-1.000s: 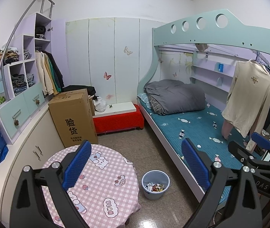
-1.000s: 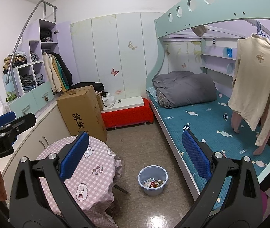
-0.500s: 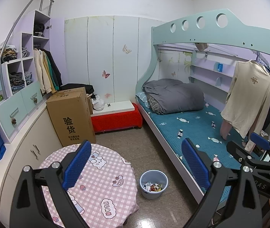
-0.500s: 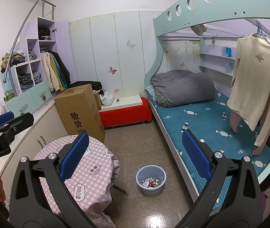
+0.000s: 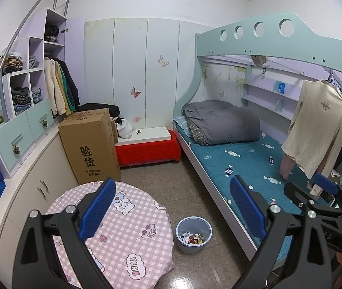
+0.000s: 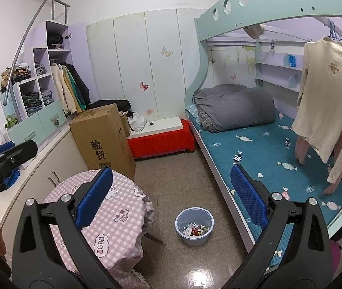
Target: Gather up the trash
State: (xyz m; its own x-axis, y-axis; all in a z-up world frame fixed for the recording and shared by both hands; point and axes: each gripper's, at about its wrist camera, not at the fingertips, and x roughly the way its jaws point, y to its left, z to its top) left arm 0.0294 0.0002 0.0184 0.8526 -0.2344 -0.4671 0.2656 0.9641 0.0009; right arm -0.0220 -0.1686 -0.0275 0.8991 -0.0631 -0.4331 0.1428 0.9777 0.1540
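bin (image 5: 193,231) on floor | table (image 5: 122,228) left of it | bed (image 5: 243,163) right | trash (image 5: 192,237) in bin

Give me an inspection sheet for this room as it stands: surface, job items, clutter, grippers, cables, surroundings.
Surface: round table under a pink checked cloth, nothing on top; tiled floor shows no loose litter.
Job's things: blue bin stands on the floor between table and bed, with wrappers in the bottom.
Clutter: cardboard box by the cabinets; white bag on the red bench.
Grippers: left gripper open, empty; right gripper open, empty.
Cables: nothing seen.
Surroundings: bunk bed with a grey duvet; cream top hanging; shelves of clothes.
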